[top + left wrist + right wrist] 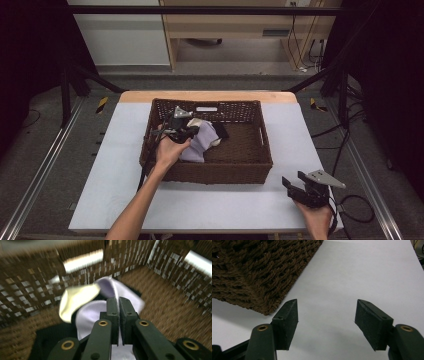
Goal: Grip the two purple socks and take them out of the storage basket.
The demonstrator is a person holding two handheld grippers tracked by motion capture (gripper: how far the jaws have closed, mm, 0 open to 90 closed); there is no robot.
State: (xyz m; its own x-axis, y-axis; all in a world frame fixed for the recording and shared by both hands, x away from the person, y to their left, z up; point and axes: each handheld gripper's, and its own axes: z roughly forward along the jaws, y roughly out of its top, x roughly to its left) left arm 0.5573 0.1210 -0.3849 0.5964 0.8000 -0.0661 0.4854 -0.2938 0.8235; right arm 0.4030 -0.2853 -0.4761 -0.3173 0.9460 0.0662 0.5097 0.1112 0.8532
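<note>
The left gripper [118, 305], pinched tight on the purple cloth [200, 142] in the left of the basket [260, 167], could let it slip because only an edge is caught.

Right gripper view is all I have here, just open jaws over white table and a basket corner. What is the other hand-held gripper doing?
Observer: The left hand-held gripper is inside the brown wicker basket, shut on a lavender cloth.
Operator: Is anything else in that basket?
Observer: Yes, a cream cloth lies beside the lavender one, and something black sits next to them, toward the back wall.
Operator: And where am I relative to the basket?
Observer: Your right hand-held gripper is on the white table, outside the basket's near right corner, jaws open with nothing between them.
</note>
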